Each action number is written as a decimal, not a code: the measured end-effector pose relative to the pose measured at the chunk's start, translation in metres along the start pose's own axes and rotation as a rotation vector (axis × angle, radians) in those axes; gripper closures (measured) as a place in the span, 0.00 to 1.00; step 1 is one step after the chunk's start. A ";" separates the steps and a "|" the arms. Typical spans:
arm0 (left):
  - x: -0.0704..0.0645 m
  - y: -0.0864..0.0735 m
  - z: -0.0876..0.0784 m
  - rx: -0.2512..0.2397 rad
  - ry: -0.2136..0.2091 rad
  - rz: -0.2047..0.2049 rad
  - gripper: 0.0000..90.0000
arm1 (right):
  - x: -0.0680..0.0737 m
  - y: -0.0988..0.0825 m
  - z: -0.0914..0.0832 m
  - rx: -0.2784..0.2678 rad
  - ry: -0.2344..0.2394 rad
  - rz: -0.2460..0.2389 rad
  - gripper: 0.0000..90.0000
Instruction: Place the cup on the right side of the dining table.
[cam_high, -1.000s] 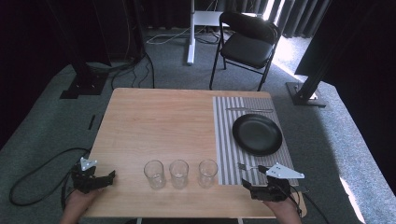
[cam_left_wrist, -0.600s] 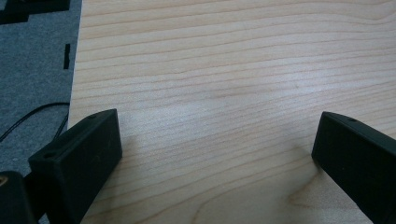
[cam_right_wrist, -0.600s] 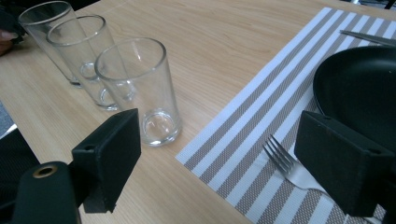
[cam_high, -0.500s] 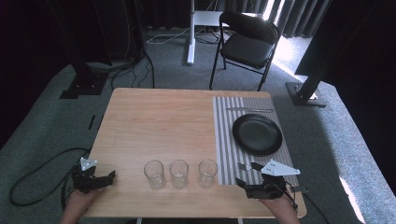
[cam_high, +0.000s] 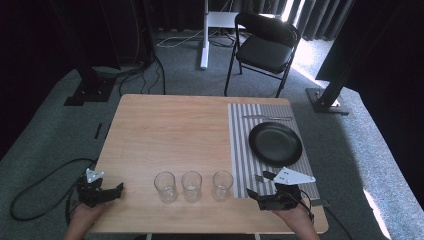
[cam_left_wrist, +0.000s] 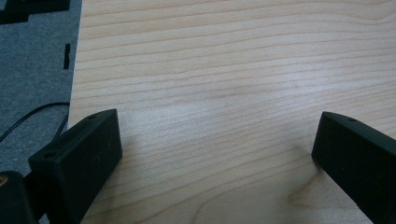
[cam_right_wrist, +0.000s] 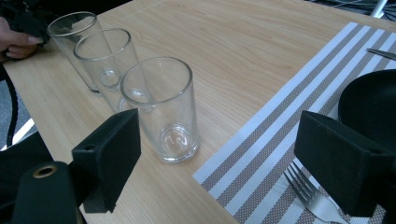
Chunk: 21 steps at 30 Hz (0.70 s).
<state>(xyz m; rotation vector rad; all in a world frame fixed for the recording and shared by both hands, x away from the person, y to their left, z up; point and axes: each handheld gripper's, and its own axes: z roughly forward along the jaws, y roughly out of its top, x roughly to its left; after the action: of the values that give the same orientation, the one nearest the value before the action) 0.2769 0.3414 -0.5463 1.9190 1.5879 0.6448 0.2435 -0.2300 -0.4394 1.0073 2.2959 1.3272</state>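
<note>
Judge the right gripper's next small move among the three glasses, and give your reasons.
Probably ease the right gripper forward around the nearest glass. Its jaws stand open and empty, that glass stands upright just ahead of them beside the striped placemat, untouched.

Studio or lab set — not a home. Black curtains (cam_high: 320, 20) at 12 o'clock, stand bases (cam_high: 90, 92) at 10 and 2, cables (cam_high: 172, 40) across grey carpet (cam_high: 45, 140), folding chair (cam_high: 265, 47) at 1 — one staged table (cam_high: 170, 130).

Grey carpet (cam_high: 60, 135); black folding chair (cam_high: 265, 50); dark curtains (cam_high: 330, 17)
</note>
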 end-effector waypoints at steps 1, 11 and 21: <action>0.000 0.000 0.000 0.000 0.000 0.000 0.02 | 0.000 0.001 0.000 -0.003 0.000 -0.003 0.16; 0.000 0.000 0.000 0.000 0.000 0.000 0.02 | 0.005 0.009 0.006 -0.001 0.031 -0.022 0.16; 0.000 0.000 0.000 0.000 0.000 0.000 0.02 | 0.011 0.019 0.017 0.007 0.070 -0.045 0.16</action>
<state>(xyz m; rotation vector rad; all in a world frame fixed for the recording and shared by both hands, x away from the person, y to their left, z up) 0.2769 0.3415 -0.5463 1.9197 1.5878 0.6446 0.2534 -0.2046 -0.4313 0.9197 2.3616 1.3585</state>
